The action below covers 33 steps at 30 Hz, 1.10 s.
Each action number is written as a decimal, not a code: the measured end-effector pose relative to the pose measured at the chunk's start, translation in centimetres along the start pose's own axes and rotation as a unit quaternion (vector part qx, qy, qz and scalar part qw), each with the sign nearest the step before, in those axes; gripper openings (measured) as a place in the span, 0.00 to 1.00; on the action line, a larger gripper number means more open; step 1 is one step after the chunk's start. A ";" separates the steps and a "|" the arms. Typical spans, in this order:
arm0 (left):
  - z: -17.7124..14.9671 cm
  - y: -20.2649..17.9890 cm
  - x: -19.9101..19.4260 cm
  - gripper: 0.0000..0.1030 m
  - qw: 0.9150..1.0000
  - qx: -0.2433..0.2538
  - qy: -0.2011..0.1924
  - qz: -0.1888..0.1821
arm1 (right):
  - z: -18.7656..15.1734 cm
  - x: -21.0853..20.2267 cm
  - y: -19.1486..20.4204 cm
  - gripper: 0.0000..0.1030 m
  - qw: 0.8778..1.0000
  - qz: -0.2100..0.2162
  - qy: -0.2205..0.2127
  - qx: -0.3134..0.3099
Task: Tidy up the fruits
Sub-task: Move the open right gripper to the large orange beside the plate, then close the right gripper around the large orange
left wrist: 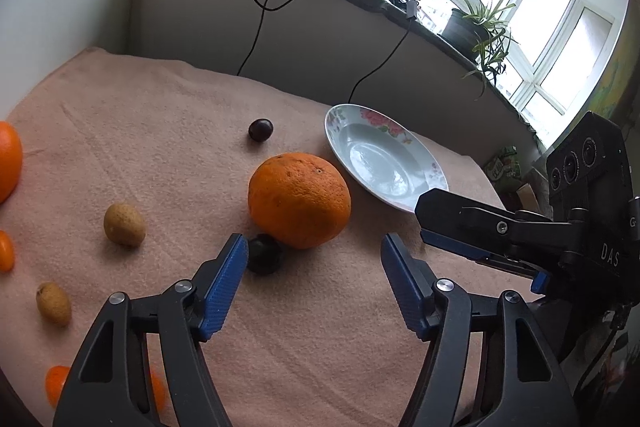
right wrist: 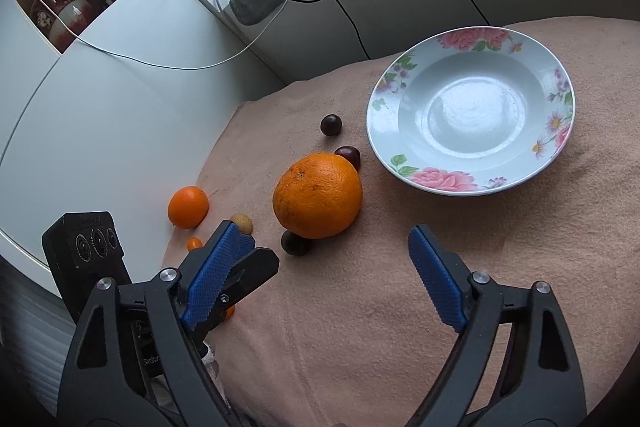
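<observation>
A big orange point(left wrist: 299, 199) lies on the pink cloth just ahead of my left gripper point(left wrist: 315, 241), which is open with nothing between its blue pads. A dark plum point(left wrist: 264, 254) sits by the left fingertip, touching the orange. My right gripper point(right wrist: 326, 233) is also open and empty, and the same orange point(right wrist: 318, 195) lies just beyond its tips. Two more plums point(right wrist: 348, 155) point(right wrist: 331, 125) lie farther back. The flowered plate point(right wrist: 440, 181) stands empty to the right of the orange. One of the left gripper's fingers point(right wrist: 248, 275) shows beside my right gripper's left pad.
A smaller orange point(right wrist: 188, 207), two tan fruits point(left wrist: 124, 225) point(left wrist: 53, 303) and small kumquats point(left wrist: 6, 251) lie to the left. Cables hang over the sill behind the table, where a potted plant point(left wrist: 480, 27) stands. A white cabinet point(right wrist: 100, 99) borders the table's left side.
</observation>
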<state>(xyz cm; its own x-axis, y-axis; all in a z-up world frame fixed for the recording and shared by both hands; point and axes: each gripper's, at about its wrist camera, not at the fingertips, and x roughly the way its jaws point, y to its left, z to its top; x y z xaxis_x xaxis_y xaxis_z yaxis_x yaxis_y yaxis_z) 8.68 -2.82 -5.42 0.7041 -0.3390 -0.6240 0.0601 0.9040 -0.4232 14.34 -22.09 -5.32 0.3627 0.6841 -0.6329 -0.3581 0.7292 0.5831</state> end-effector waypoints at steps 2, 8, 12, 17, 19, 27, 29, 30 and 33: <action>0.0 0.2 0.4 0.62 1.000 0.000 0.004 0.003 | 0.2 0.5 0.1 0.84 1.000 0.006 0.005 0.002; 0.4 0.5 1.2 0.54 1.000 0.004 0.009 0.003 | 0.7 2.0 0.4 0.79 1.000 0.017 0.017 0.005; 0.6 0.5 1.6 0.53 1.000 0.009 0.012 0.006 | 1.0 3.1 0.1 0.79 0.999 0.020 0.025 0.018; 0.9 0.5 2.0 0.53 1.000 0.014 0.015 0.007 | 1.2 4.1 0.0 0.79 0.999 0.023 0.031 0.028; 1.0 0.4 2.2 0.53 1.000 0.014 0.016 0.006 | 1.3 4.5 0.0 0.79 0.999 0.024 0.033 0.029; 1.1 0.5 2.4 0.53 1.000 0.014 0.018 0.010 | 1.6 5.9 -0.2 0.79 0.999 0.009 0.036 0.030; 1.1 0.6 2.3 0.53 1.000 0.014 0.017 0.009 | 1.6 6.1 -0.4 0.79 0.999 0.007 0.037 0.034; 1.1 0.6 2.3 0.53 1.000 0.017 0.017 0.009 | 1.7 6.2 -0.4 0.79 0.999 0.006 0.037 0.034; 1.2 0.5 2.6 0.55 1.000 0.019 0.021 0.015 | 1.8 6.5 -0.6 0.79 0.999 0.002 0.037 0.033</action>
<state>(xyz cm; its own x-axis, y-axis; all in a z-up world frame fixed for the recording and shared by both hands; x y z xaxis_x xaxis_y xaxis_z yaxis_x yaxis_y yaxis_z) 11.42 -2.92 -6.47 0.6757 -0.3220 -0.6631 0.0666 0.9225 -0.3802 18.44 -18.09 -8.91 0.2949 0.6860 -0.6652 -0.3009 0.7274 0.6167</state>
